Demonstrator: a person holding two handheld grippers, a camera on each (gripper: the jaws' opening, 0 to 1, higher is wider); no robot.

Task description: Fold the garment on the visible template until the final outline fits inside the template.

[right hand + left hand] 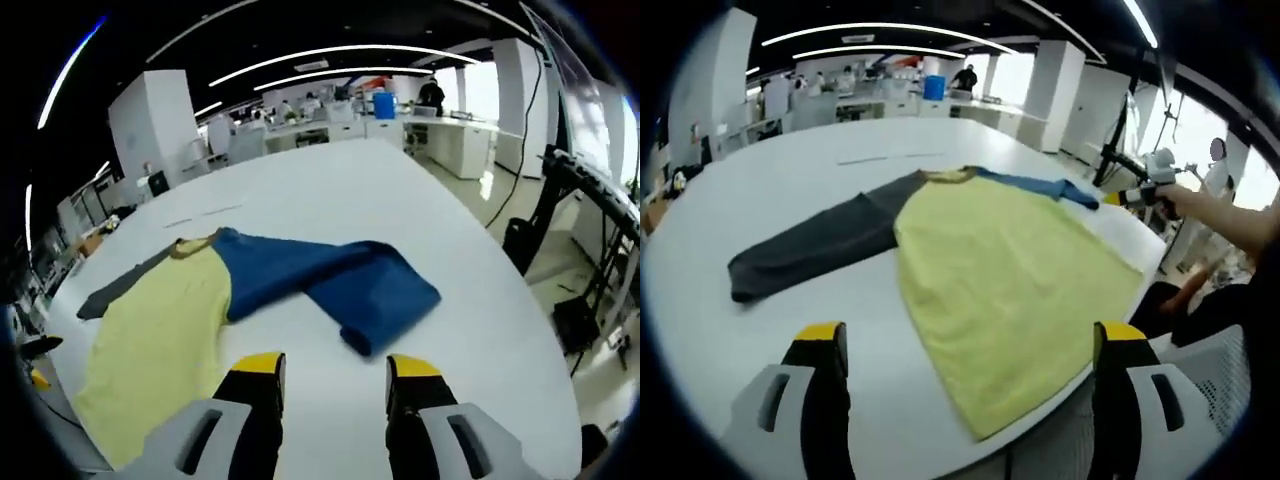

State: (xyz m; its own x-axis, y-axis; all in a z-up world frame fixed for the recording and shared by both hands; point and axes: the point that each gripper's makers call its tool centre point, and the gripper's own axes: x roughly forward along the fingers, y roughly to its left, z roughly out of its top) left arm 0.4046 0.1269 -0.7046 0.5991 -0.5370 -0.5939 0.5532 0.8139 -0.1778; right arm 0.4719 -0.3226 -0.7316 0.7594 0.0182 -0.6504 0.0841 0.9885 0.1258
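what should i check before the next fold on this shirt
1. Shirt lies flat on the table: ok, the yellow body is spread out.
2. Grey sleeve stretched out: ok.
3. Blue sleeve laid out: not ok, its end is doubled over.
4. Template outline around the shirt: cannot tell.
5. Left hand-held gripper free: ok, open.
6. Right hand-held gripper free: ok, open, short of the blue sleeve.

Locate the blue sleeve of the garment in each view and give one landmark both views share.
Left gripper view: the blue sleeve lies upper right of centre, a thin strip running off the collar.
Right gripper view: it fills the centre, folded back on itself, just beyond the right gripper.
Shared landmark: the yellow body of the garment.
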